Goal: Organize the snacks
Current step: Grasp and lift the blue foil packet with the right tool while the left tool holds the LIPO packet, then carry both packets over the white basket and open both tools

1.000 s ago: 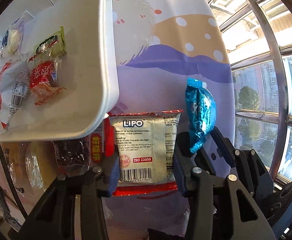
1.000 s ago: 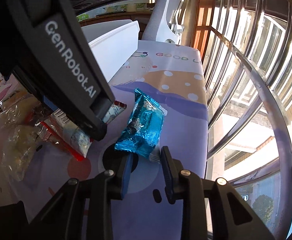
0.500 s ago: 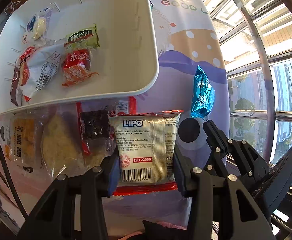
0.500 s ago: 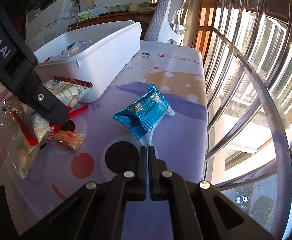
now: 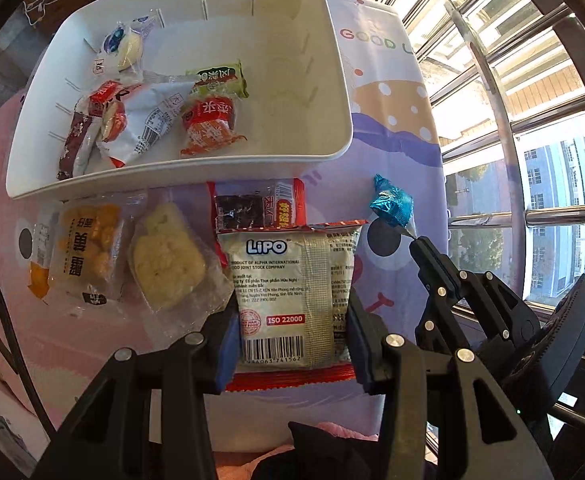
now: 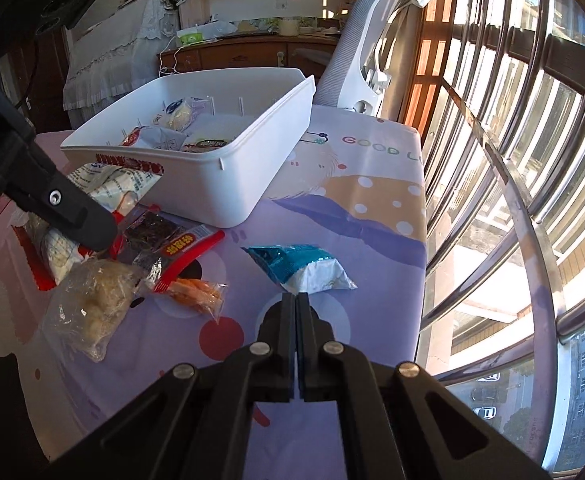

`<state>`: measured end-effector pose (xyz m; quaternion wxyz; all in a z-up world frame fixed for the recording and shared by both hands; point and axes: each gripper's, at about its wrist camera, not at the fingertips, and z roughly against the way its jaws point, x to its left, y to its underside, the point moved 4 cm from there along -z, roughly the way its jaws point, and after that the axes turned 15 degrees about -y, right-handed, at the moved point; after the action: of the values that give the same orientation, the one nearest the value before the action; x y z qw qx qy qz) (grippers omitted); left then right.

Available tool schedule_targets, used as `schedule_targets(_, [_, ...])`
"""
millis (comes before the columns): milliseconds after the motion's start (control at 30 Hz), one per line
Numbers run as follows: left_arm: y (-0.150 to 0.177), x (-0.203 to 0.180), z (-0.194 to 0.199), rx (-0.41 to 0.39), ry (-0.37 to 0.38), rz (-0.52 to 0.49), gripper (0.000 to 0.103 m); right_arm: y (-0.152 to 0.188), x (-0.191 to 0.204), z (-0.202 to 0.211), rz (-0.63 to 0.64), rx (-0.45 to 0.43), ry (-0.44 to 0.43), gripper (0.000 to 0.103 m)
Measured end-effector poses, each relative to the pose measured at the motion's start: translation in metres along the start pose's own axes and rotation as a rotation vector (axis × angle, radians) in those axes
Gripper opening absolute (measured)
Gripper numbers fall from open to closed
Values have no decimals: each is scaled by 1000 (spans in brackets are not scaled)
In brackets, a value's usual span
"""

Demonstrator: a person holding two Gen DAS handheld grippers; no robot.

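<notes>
Firmly pinched, right hand-held gripper, blue snack packet edge

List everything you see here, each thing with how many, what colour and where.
Bin: one, white, back of the table.
Snacks in bin: about six, red, green and white wrappers, left half.
Lipo packet: one, cream with red edges, in the left claw.
Blue packet: one, shiny blue, pinched by its edge in the right claw.
Dark snack, red wrapper: one, beside the bin.
Pale cake: one, clear wrapper, on the table.
Orange snack bag: one, far left.
Tablecloth: one, purple and pink cartoon print.
Left claw: black, shut on the Lipo packet.
Right claw: black, shut.
</notes>
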<state>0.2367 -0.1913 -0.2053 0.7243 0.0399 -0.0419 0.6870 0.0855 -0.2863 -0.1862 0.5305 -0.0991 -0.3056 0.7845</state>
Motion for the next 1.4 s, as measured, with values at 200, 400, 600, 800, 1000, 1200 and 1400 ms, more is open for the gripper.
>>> schedule_targets(200, [4,27,31,-61,15,4,44,-14,14,19,21,-23,17,0])
schedule_targets(400, [2,45,46,-110,42,11,44,-24,19,25,-21,-11,42,0])
schedule_targets(600, [-3,73,55,-153,71,7,44,-22,10,11,-214,48,45,1])
schedule_targets(800, [-11,107,57,-187,80,10,44,-21,3,-11,-331,101,65,19])
schedule_targets(1000, [-20,138,51,-195,78,20,44,-11,-12,-34,-499,144,109,41])
schedule_targets(1200, [-31,164,42,-200,80,32,45,-3,-22,-51,-619,169,137,50])
schedule_targets(1400, [-44,182,32,-218,88,34,45,-3,-27,-64,-690,174,167,54])
